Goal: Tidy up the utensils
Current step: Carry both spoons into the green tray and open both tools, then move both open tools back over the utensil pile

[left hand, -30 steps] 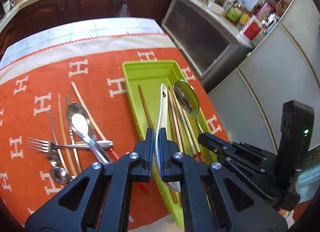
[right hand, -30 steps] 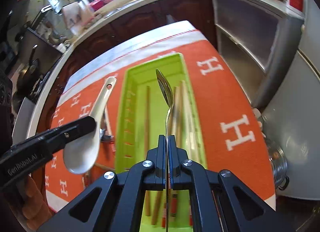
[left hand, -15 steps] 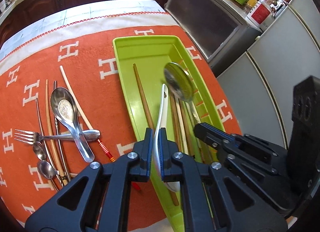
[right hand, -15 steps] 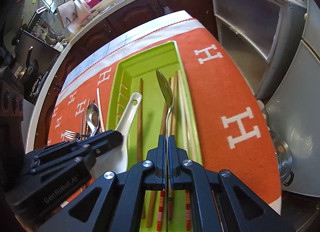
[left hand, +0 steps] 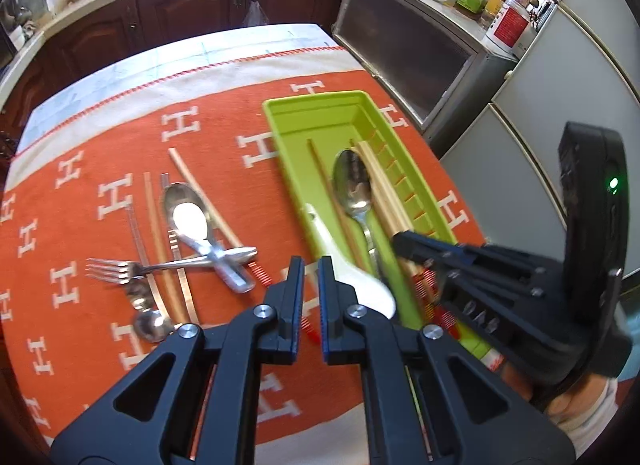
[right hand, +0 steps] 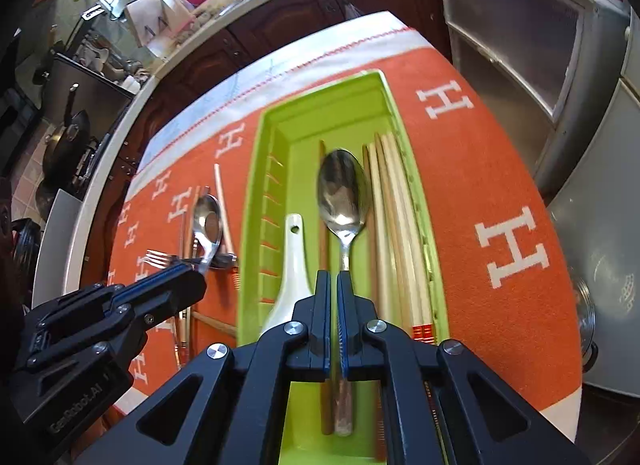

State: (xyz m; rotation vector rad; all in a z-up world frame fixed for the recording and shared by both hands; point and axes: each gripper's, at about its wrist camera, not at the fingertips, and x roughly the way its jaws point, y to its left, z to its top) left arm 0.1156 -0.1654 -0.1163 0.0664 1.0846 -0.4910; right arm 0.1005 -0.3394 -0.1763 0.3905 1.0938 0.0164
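While both grippers hang over the table pointing steeply down, neither one is actually holding anything as far as I can see. The left gripper (left hand: 309,261) has its fingers pinched nearly together with just a slit between them, and only orange cloth (left hand: 224,113) shows through. It sits just left of the lime green tray (right hand: 400,121).

The white ceramic soup spoon (right hand: 292,265) lies inside the tray on the left side, handle pointing to the far end. Right next to it is a single brown chopstick (right hand: 322,185), then the steel spoon (right hand: 342,193) lying bowl up. A bunch of pale chopsticks (right hand: 390,225) sits along the right wall.

The right gripper (right hand: 334,275) is clenched to a slit too, directly above the steel spoon's handle; the spoon looks like it's resting flat in the tray.

Out on the cloth there's a fork (left hand: 120,267), a big spoon (left hand: 188,217), a couple of small spoons (left hand: 150,325) and more loose chopsticks (left hand: 200,189).
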